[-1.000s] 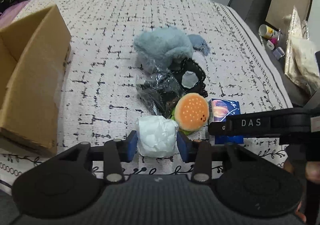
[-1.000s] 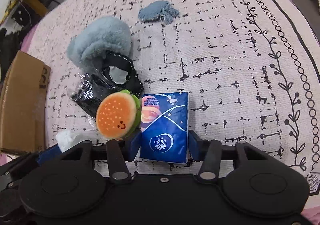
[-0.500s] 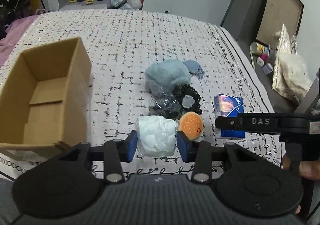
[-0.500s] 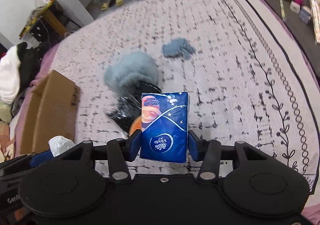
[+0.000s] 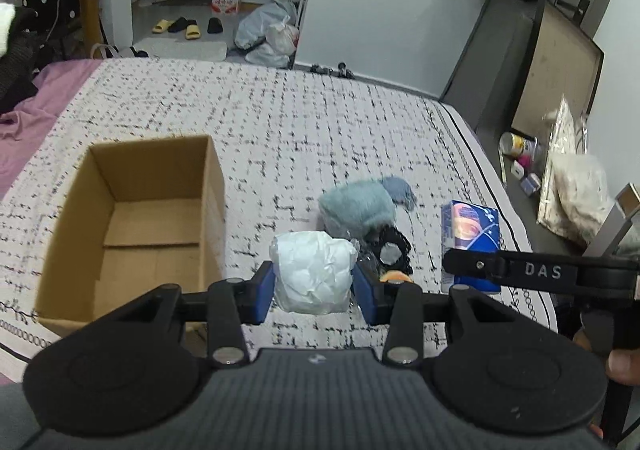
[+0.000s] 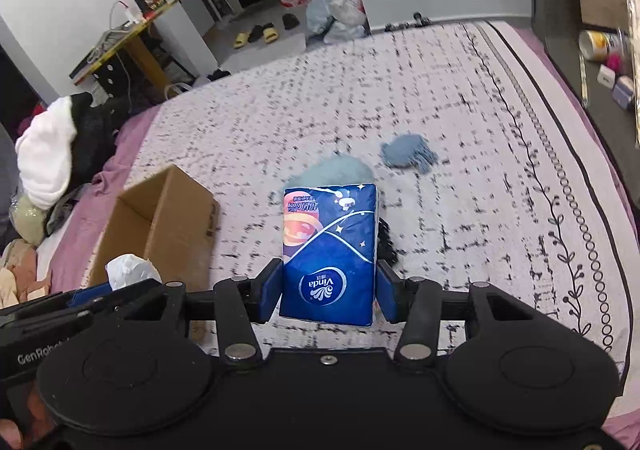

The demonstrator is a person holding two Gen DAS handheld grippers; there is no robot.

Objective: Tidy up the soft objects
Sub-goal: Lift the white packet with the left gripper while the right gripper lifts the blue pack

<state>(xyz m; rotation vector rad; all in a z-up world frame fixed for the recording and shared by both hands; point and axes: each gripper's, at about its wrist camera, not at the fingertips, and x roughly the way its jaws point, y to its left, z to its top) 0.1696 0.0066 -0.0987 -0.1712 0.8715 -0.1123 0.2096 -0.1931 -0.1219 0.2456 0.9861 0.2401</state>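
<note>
The left gripper (image 5: 314,287) is closed on a white crumpled bag (image 5: 312,270), held above the bed (image 5: 280,122) beside the open cardboard box (image 5: 132,218). A blue tissue pack (image 6: 330,250) is clamped upright by the right gripper (image 6: 328,292)

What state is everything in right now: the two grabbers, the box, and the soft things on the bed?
Left gripper: shut on the white bundle, lifted off the bed.
Right gripper: shut on the blue tissue pack, held upright in the air.
Cardboard box: open, nothing inside.
Blue plush: lying on the bed.
Burger toy: on the bed, mostly hidden.
Blue cloth: lying loose, apart from the pile.
</note>
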